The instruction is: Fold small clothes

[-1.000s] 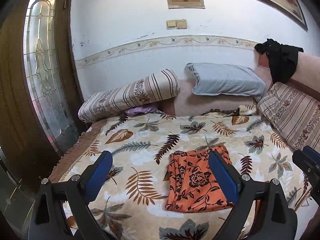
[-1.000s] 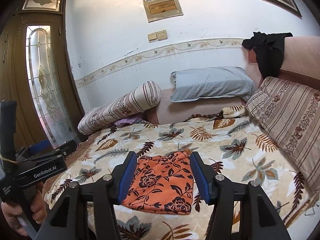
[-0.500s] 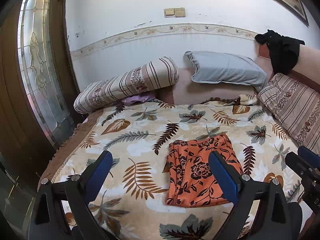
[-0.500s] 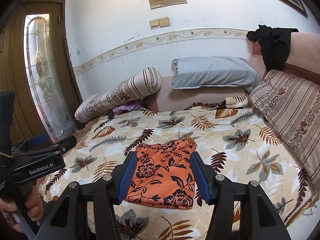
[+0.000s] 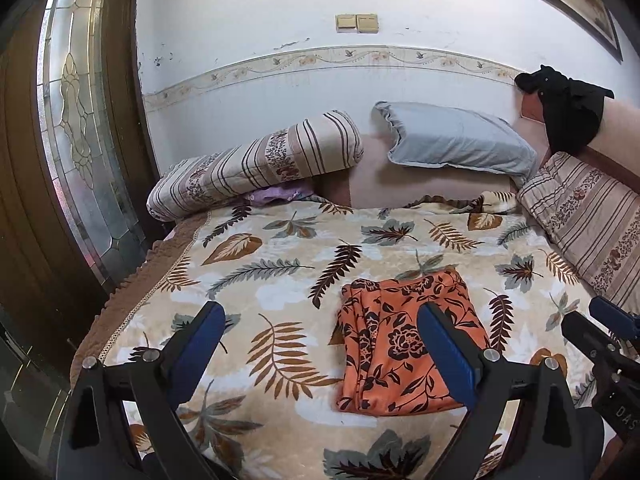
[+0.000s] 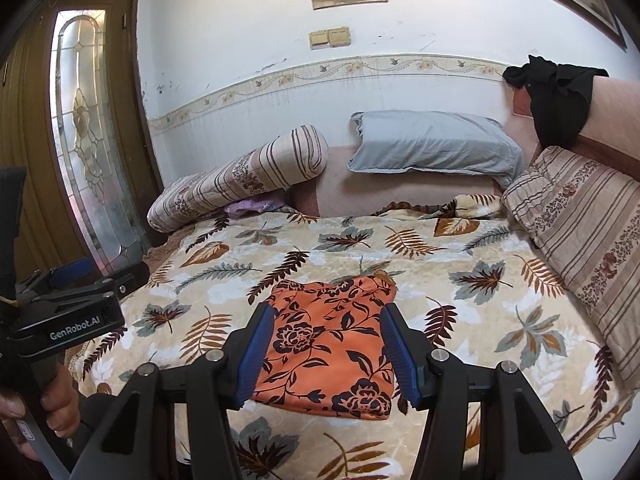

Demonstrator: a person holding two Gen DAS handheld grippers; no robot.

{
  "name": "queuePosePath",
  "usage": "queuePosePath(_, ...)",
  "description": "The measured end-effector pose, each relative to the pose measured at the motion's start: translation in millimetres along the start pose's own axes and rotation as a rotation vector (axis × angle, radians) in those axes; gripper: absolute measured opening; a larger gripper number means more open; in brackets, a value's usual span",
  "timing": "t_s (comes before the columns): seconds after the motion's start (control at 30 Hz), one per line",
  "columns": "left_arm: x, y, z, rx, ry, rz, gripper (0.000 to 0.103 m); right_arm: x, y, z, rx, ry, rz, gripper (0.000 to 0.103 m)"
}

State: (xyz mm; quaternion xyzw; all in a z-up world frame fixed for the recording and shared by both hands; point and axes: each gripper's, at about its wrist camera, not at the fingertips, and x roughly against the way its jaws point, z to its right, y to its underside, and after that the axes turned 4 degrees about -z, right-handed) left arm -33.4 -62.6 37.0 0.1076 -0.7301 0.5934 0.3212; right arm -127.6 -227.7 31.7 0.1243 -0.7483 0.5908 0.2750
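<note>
1. Left gripper (image 5: 320, 340): jaws spread wide, blue pads far apart, nothing between them; it hovers above the bedspread, left of the garment.
2. Right gripper (image 6: 326, 350): jaws parted to a moderate gap, holding nothing; seen from its own camera, the pads frame the garment's near half from above, without visible contact.
3. Orange floral garment (image 6: 332, 340): folded into a flat, roughly rectangular stack, lying on the leaf-print bedspread (image 5: 280, 264) near its front edge, right of centre.
4. Bed contents behind the garment: a striped bolster (image 5: 256, 164) at rear left with a purple cloth (image 5: 276, 194) tucked under it, a grey pillow (image 5: 452, 138) at rear centre, a striped cushion (image 6: 588, 220) along the right side.
5. Black garment (image 6: 556, 96): draped over the pink headboard corner at upper right.
6. Person's hand (image 6: 48, 412): grips the left gripper's handle, seen at the left edge of the right wrist view.
</note>
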Motion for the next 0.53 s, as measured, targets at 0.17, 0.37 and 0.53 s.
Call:
queuePosePath(0.17,-2,-1,-1,0.004,0.006,-0.002,0.097,-5,-1,-6,0.015,0.001,-0.007,0.059)
queuePosePath(0.37,-8,-2,-3,0.013,0.014,-0.01,0.097,-13,-1,-8,0.019,0.002,-0.023,0.059)
queuePosePath(0.53,-23,-2,-3,0.036,0.06,-0.032,0.097,-25,-2,-6,0.018,-0.001,-0.036,0.059)
